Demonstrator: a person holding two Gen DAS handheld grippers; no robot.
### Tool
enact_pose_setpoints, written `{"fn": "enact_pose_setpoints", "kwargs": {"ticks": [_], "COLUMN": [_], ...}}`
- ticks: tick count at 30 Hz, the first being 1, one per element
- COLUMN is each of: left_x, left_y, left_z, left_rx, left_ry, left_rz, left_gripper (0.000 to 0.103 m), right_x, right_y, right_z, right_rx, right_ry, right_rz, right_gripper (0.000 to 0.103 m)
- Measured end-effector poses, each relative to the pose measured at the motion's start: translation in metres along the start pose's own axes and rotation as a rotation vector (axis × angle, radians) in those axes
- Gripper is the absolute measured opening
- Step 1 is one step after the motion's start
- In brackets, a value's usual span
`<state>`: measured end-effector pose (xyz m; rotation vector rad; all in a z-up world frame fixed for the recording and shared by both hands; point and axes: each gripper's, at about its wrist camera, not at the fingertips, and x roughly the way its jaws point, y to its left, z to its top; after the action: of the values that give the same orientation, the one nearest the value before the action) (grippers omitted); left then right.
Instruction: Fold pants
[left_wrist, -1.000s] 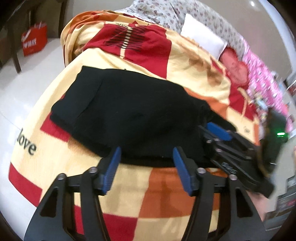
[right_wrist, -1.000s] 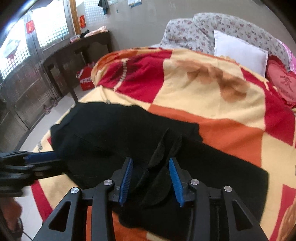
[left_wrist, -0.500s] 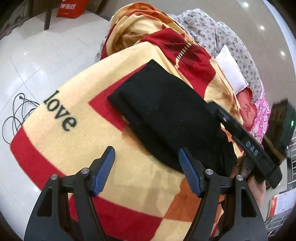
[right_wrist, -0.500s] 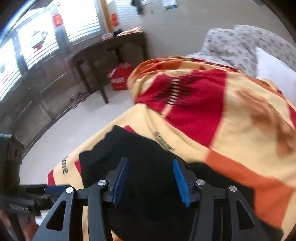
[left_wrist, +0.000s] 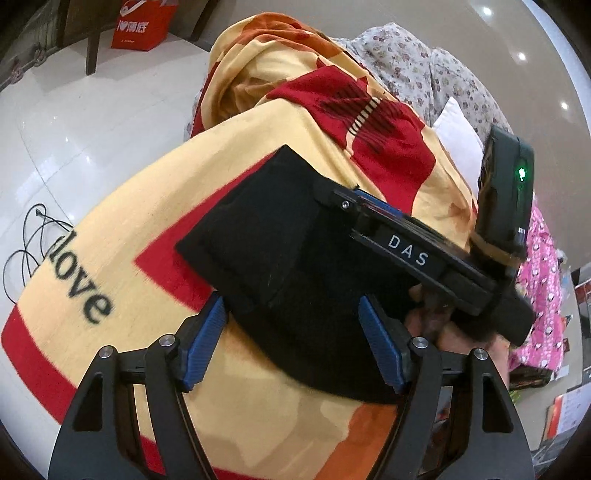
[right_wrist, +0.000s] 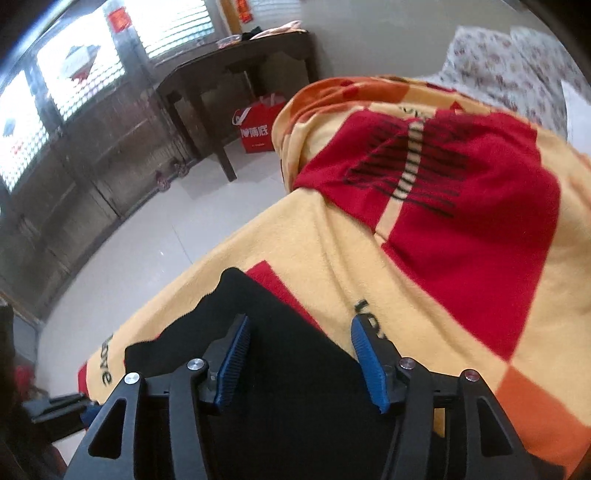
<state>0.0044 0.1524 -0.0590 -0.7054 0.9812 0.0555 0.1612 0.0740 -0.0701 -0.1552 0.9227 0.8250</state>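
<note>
Black pants (left_wrist: 280, 258) lie folded in a compact stack on the yellow, red and orange blanket (left_wrist: 147, 192) of a bed. My left gripper (left_wrist: 295, 343) is open, its blue pads on either side of the stack's near edge, holding nothing. My right gripper (right_wrist: 303, 358) is open above the pants (right_wrist: 280, 369), empty. It also shows in the left wrist view (left_wrist: 391, 229), lying across the top of the stack from the right.
A white pillow (left_wrist: 458, 136) and floral bedding (left_wrist: 424, 70) lie at the head of the bed. The white floor (left_wrist: 74, 122) holds a red bag (right_wrist: 256, 129) by a dark wooden table (right_wrist: 236, 66). A black cable (left_wrist: 26, 240) lies on the floor.
The right gripper let go of the pants fabric it pinched and opened wide, swinging left over the stack. The left gripper opened wider and moved in until its pads flank the stack's near edge.
</note>
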Motion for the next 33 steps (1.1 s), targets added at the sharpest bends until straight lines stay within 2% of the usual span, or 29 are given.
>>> {"fn": "enact_pose_setpoints", "kwargs": {"ticks": [4, 5, 7, 9, 11, 14, 15, 17, 18, 19, 21, 23, 27, 29, 31, 33], "left_x": [0.004, 0.005, 0.005, 0.005, -0.001, -0.02, -0.026, -0.038, -0.041, -0.044, -0.045, -0.04, -0.028, -0.023, -0.022, -0.02], "left_y": [-0.003, -0.003, -0.004, -0.003, -0.007, -0.027, -0.035, -0.059, -0.069, -0.08, -0.104, -0.124, -0.147, -0.153, -0.155, -0.156], "left_z": [0.004, 0.005, 0.006, 0.007, 0.007, -0.001, -0.005, -0.017, -0.024, -0.031, -0.048, -0.066, -0.092, -0.101, -0.108, -0.114], "left_rx": [0.003, 0.002, 0.003, 0.006, 0.035, 0.134, 0.171, 0.276, 0.321, 0.369, 0.478, 0.573, 0.694, 0.726, 0.746, 0.77], "left_ry": [-0.014, -0.018, -0.02, -0.014, -0.027, -0.102, -0.13, -0.206, -0.234, -0.262, -0.316, -0.353, -0.38, -0.385, -0.391, -0.395], "left_rz": [-0.015, -0.013, 0.003, -0.004, -0.015, -0.002, 0.007, 0.028, 0.038, 0.049, 0.082, 0.116, 0.139, 0.146, 0.152, 0.169], "left_gripper": [0.072, 0.067, 0.042, 0.026, 0.02, 0.019, 0.018, 0.018, 0.018, 0.018, 0.018, 0.018, 0.018, 0.018, 0.018, 0.018], "right_x": [0.002, 0.001, -0.004, -0.01, -0.023, -0.058, -0.075, -0.106, -0.121, -0.129, -0.146, -0.156, -0.171, -0.171, -0.158, -0.144], "right_y": [0.006, 0.007, 0.011, 0.014, 0.013, 0.001, -0.005, -0.014, -0.019, -0.021, -0.025, -0.028, -0.03, -0.026, -0.026, -0.029], "right_z": [0.002, 0.002, 0.001, 0.0, 0.0, 0.001, 0.001, 0.003, 0.003, 0.003, 0.005, 0.005, 0.003, -0.001, -0.01, -0.02], "right_rx": [-0.018, -0.018, -0.029, -0.044, -0.038, 0.019, 0.049, 0.104, 0.137, 0.156, 0.2, 0.227, 0.25, 0.227, 0.218, 0.227], "right_ry": [-0.002, -0.003, -0.012, -0.022, -0.035, -0.094, -0.127, -0.177, -0.197, -0.205, -0.184, -0.157, -0.137, -0.101, -0.031, 0.021], "right_rz": [-0.023, -0.021, -0.006, -0.008, -0.004, -0.005, -0.012, 0.006, 0.039, 0.067, 0.131, 0.155, 0.22, 0.2, 0.141, 0.122], "right_gripper": [0.055, 0.051, 0.032, 0.023, 0.019, 0.02, 0.021, 0.038, 0.054, 0.061, 0.064, 0.065, 0.07, 0.071, 0.072, 0.07]}}
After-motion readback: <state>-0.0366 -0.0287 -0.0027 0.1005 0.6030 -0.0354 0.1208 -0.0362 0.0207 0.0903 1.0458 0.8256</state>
